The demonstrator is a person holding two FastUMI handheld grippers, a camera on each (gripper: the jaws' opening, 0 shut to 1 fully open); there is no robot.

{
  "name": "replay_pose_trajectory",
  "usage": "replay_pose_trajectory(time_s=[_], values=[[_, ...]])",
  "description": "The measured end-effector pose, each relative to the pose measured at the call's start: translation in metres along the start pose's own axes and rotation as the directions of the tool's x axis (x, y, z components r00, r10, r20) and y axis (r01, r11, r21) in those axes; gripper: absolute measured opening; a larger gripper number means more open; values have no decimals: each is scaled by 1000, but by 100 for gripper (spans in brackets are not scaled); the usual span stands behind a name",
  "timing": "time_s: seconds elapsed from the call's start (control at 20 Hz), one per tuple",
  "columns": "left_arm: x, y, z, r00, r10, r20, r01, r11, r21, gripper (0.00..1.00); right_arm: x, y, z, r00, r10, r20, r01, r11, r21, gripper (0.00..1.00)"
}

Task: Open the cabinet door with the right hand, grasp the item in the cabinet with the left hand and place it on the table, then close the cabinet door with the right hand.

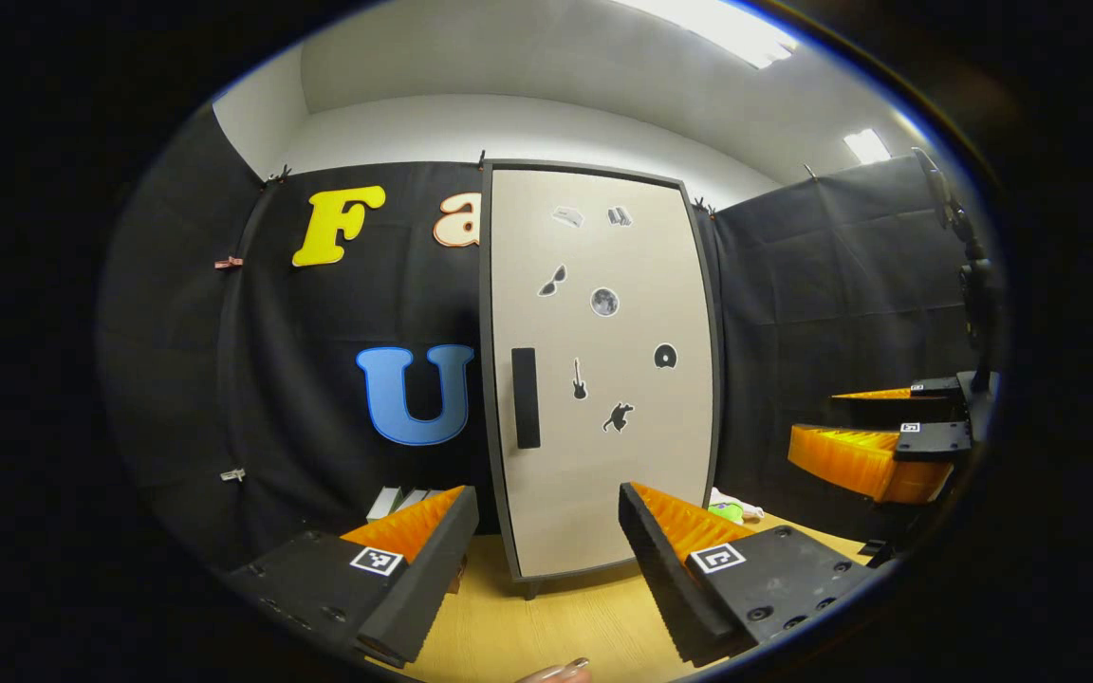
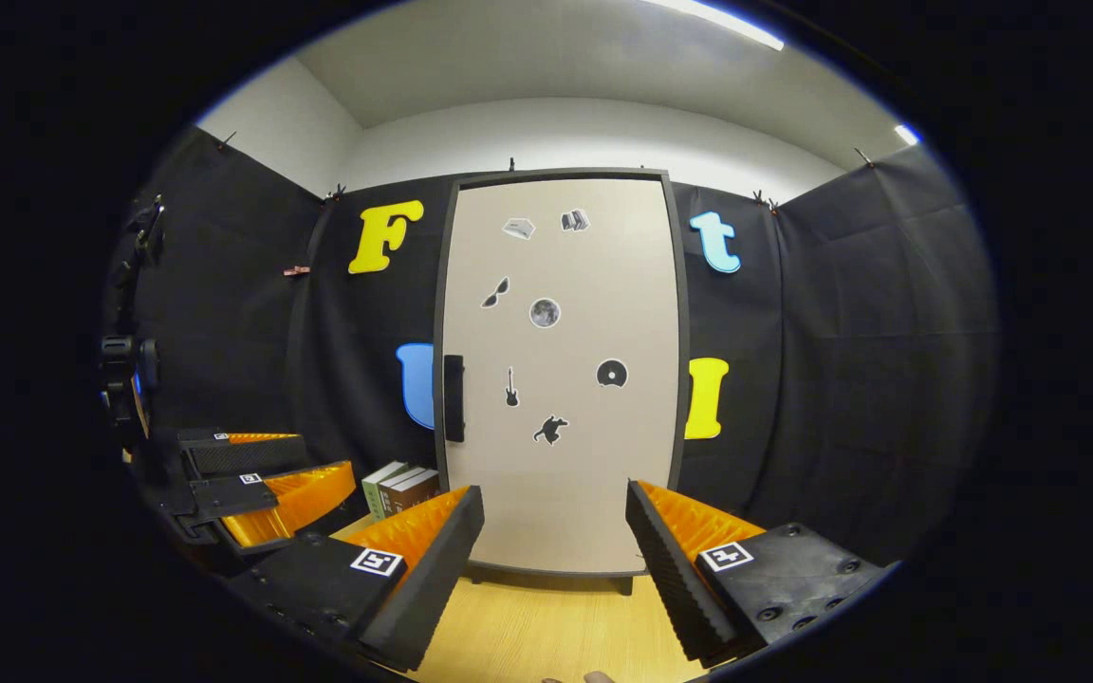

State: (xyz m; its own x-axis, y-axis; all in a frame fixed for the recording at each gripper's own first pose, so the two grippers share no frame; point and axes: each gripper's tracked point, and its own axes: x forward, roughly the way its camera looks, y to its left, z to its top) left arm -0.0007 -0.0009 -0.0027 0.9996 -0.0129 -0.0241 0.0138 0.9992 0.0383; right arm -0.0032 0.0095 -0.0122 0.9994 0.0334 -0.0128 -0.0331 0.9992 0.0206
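Wood-grain tabletop (image 2: 527, 631) runs from the claws to a closed cabinet door (image 2: 561, 379) standing upright at the back, its dark handle (image 2: 453, 398) on the left edge; the item inside is hidden. Right claw (image 2: 554, 560) is released, jaws wide apart, level and aimed at the door's middle, well short of it. Left claw (image 1: 546, 560) is likewise released and empty, beside it. Books (image 2: 399, 489) stand left of the cabinet. Risk: the handle lies off-centre, so a straight reach could miss it or shove the cabinet.
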Motion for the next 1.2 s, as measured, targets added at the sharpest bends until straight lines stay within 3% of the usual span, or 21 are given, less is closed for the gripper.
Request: replay_pose_trajectory(time_s=[0.5,0.85,1.2], values=[[-6,5,-7,1000,7,-7,-7,1000,-17,94,4,5,11,999,-27,29,28,999,-33,97],[-7,10,-8,1000,6,2,-6,1000,-6,94,7,28,3,1000,-8,-20,8,1000,-19,97],[-11,16,-7,999,40,-13,-40,999,-12,94,38,74,7,1000,31,5,-31,999,-38,98]])
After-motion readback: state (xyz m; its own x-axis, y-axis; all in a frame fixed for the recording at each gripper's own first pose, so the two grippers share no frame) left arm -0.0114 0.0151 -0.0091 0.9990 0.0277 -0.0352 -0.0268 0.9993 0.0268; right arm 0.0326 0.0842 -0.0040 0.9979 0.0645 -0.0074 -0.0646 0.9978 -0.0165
